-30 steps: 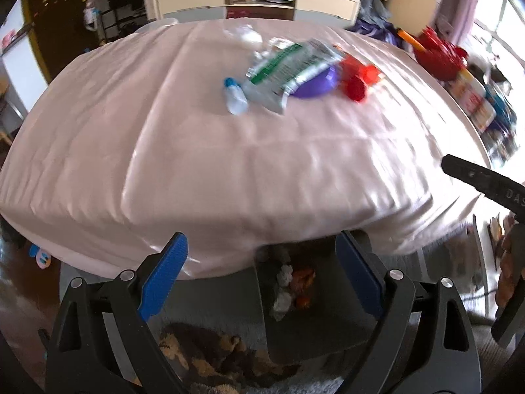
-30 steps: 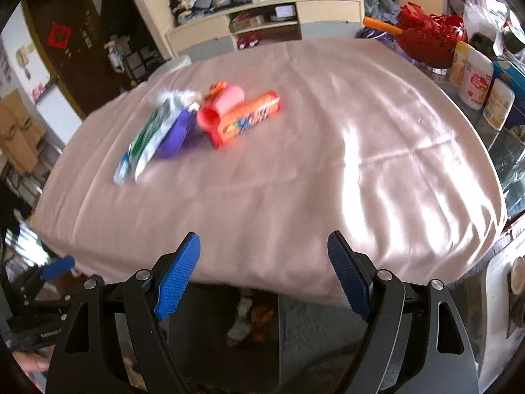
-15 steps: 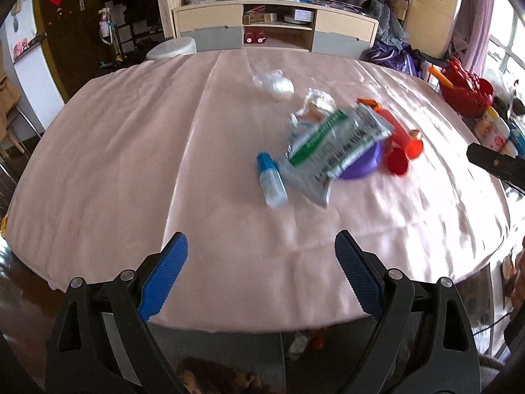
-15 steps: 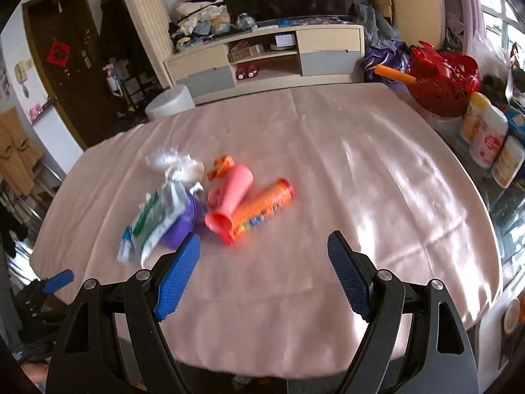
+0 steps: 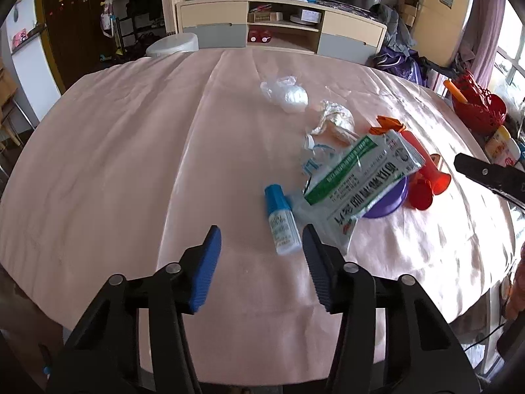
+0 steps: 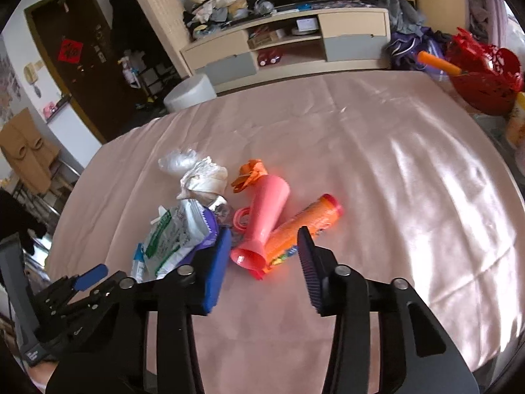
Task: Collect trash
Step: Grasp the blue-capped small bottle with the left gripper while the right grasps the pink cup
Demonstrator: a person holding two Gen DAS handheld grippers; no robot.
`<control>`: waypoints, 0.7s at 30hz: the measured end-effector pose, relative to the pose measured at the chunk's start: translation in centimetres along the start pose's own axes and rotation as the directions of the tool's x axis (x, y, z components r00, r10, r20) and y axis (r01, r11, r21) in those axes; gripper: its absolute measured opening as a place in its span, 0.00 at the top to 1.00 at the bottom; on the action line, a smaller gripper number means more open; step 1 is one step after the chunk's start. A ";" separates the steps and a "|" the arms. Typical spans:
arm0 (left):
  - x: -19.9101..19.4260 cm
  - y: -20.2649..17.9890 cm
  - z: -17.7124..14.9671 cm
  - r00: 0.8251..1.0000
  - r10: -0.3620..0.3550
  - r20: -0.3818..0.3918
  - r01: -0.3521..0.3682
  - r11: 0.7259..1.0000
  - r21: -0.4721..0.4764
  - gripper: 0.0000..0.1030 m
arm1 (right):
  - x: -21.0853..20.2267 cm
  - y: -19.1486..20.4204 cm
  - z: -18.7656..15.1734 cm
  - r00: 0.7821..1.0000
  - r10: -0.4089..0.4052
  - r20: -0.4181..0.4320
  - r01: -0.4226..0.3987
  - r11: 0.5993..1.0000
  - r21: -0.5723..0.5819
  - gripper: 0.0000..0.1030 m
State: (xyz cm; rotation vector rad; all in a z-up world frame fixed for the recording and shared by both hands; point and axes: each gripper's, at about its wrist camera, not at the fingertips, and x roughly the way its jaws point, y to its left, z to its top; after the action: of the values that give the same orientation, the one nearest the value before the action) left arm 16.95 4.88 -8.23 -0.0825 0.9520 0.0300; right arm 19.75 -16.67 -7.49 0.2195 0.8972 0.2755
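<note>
A heap of trash lies on the pink tablecloth (image 5: 115, 151). My left gripper (image 5: 261, 249) is open and empty, just short of a small blue-capped bottle (image 5: 281, 220) next to a green-and-white packet (image 5: 357, 180) on a purple lid (image 5: 390, 202). Behind lie crumpled paper (image 5: 334, 120) and a clear plastic bag (image 5: 287, 93). My right gripper (image 6: 262, 256) is open and empty, its fingers on either side of the near ends of a pink cup (image 6: 264, 226) and an orange tube (image 6: 303, 226).
A red basket (image 6: 482, 75) and bottles (image 5: 498, 146) stand past the table's right edge. A low cabinet (image 5: 279, 29) and a white stool (image 5: 172, 44) stand behind the table. The left gripper also shows in the right wrist view (image 6: 75, 285).
Both grippers rose from below the table edge and moved forward over the cloth, up to the trash heap. Their jaws are narrower than before but still open.
</note>
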 end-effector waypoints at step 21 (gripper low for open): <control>3.6 -0.9 0.5 0.999 0.000 -0.039 0.002 0.998 0.055 0.62 | 2.9 1.3 -0.9 0.999 -0.041 -0.036 0.039 0.998 -0.057 0.72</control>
State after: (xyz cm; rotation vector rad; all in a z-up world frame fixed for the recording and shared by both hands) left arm 19.52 4.03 -10.85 -0.0324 0.9911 0.0011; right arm 20.58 -14.42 -9.83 0.1443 0.9287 0.2684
